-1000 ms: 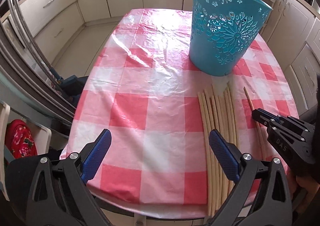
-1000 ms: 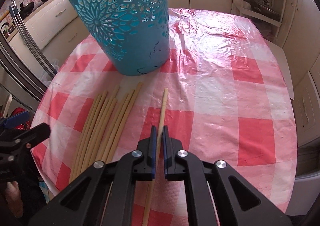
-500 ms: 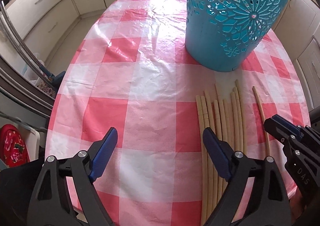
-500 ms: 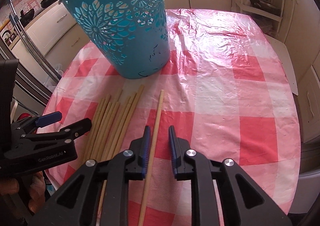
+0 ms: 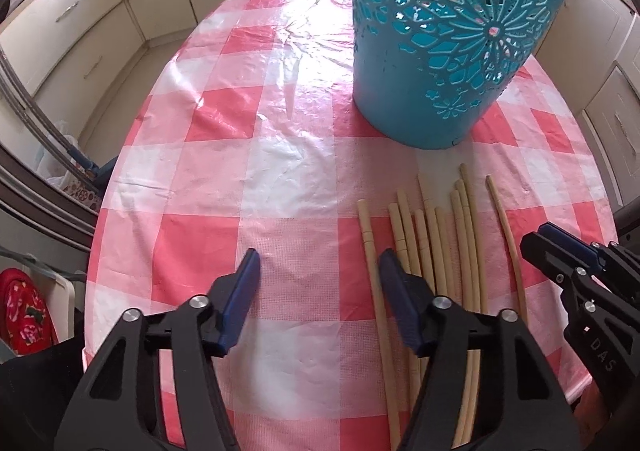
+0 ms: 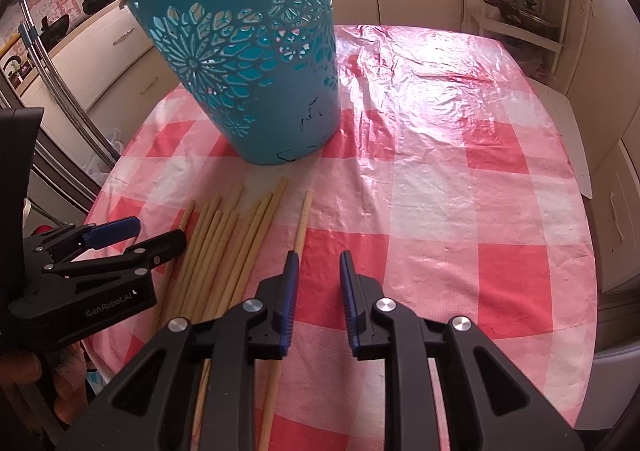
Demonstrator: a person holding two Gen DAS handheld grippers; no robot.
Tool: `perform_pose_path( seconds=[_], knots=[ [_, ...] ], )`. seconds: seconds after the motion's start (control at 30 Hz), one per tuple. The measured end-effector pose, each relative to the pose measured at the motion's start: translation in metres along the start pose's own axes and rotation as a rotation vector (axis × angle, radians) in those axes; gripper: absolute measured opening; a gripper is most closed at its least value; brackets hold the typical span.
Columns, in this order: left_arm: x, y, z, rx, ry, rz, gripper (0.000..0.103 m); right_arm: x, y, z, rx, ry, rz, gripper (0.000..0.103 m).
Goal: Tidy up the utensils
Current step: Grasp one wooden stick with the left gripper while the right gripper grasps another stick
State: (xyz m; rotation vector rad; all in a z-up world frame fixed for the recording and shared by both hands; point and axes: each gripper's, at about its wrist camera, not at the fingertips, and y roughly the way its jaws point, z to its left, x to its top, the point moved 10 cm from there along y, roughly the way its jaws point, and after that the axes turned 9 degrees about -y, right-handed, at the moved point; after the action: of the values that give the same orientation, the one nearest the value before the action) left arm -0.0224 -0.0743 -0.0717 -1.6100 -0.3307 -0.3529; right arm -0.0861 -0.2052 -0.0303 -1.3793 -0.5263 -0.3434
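Hovering low over a pink-and-white checked tablecloth [image 5: 208,251], the left gripper [image 5: 318,269] holds its blue-padded jaws wide apart with nothing between them, its right finger above the left edge of a bundle of pale wooden chopsticks [image 5: 424,235] lying side by side on the cloth. A single chopstick [image 6: 301,227] lies just to the right of the bundle and apart from it, passing under the left finger of the right gripper [image 6: 318,271], whose jaws stand narrowly parted and empty. A teal cut-out basket [image 6: 248,63] stands upright just beyond the chopsticks' far tips, with cream kitchen cabinets [image 5: 80,23] around the table.
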Motion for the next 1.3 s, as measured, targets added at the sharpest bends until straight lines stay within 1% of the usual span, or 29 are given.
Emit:
perform_pose_path(
  seconds=[0.03,0.07,0.1,0.2,0.37,0.43,0.57,0.6,0.7,0.8,0.87,1.03,1.17,1.23,1.3],
  knots=[
    [0.001,-0.001,-0.001,-0.001,0.011,-0.003,0.037,0.001,-0.001,0.001,0.0,-0.004,-0.005,0.021],
    [0.003,-0.001,-0.002,-0.01,0.023,-0.002,0.025,0.002,-0.001,0.001,0.0,-0.007,-0.01,0.021],
    [0.003,-0.001,-0.006,-0.041,0.038,0.002,0.013,0.002,-0.001,0.002,0.002,-0.009,-0.013,0.021],
    [0.005,0.0,-0.01,-0.079,0.065,0.02,0.005,0.005,0.001,0.004,0.007,-0.017,-0.018,0.021],
    [0.008,0.003,-0.006,-0.128,0.077,0.059,0.005,0.009,0.012,0.007,-0.01,-0.032,-0.007,0.021],
    [0.012,0.006,-0.002,-0.13,0.068,0.068,0.006,0.009,0.015,0.009,-0.023,-0.049,-0.006,0.021],
    [0.013,0.007,-0.005,-0.099,0.112,0.049,0.006,0.01,0.017,0.011,-0.079,-0.116,-0.013,0.012],
    [0.012,0.006,-0.006,-0.095,0.12,0.041,0.005,0.01,0.017,0.011,-0.081,-0.121,-0.013,0.011],
    [0.011,0.005,-0.007,-0.085,0.128,0.031,0.005,0.01,0.017,0.009,-0.066,-0.106,-0.012,0.011],
    [0.01,0.003,-0.006,-0.084,0.113,0.031,0.005,0.01,0.016,0.008,-0.044,-0.085,-0.016,0.011],
    [0.007,0.001,-0.006,-0.092,0.106,0.033,0.005,0.01,0.016,0.008,-0.027,-0.072,-0.019,0.008],
    [-0.004,-0.011,0.005,-0.114,0.082,0.03,0.005,0.009,0.016,0.012,-0.048,-0.095,-0.028,0.008],
    [-0.004,-0.027,0.018,-0.149,0.055,0.018,0.005,0.008,0.016,0.014,-0.063,-0.112,-0.037,0.008],
    [-0.001,-0.042,0.023,-0.187,0.033,0.0,0.005,0.008,0.016,0.015,-0.067,-0.119,-0.04,0.008],
    [0.006,-0.065,0.028,-0.241,0.013,-0.037,0.005,0.007,0.016,0.015,-0.069,-0.12,-0.041,0.007]
  ],
)
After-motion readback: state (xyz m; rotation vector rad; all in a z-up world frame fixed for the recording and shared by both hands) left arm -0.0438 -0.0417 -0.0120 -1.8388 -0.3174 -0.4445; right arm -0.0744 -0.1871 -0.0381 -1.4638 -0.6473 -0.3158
